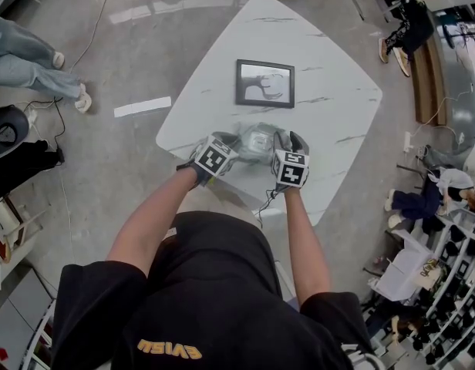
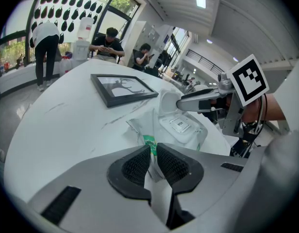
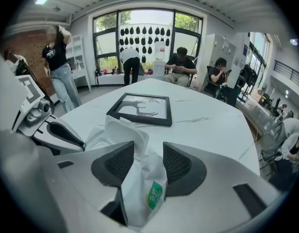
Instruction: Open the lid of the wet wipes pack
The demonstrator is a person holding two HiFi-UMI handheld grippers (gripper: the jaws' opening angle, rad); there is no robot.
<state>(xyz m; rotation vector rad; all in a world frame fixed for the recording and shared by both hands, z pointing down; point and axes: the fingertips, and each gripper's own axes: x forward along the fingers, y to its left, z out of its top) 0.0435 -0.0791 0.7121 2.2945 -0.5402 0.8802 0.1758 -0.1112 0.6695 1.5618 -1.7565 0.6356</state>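
Note:
The white wet wipes pack [image 1: 257, 141] lies on the white marble table [image 1: 334, 102] between both grippers. In the left gripper view its flip lid [image 2: 168, 101] stands upright over the sticker-covered opening [image 2: 180, 125]. My left gripper [image 2: 153, 161] is shut on the pack's crinkled near edge with the green mark. My right gripper [image 3: 148, 161] is open, jaws wide; the pack's other end [image 3: 144, 188] lies loosely between them, and the raised lid [image 3: 121, 130] stands just past the left pad. In the head view the left gripper [image 1: 237, 143] and right gripper [image 1: 288, 139] flank the pack.
A black picture frame [image 1: 264, 83] lies flat on the table beyond the pack. The table's near edge runs just under my hands. People sit and stand around the room's far side, and cables trail on the floor at the left.

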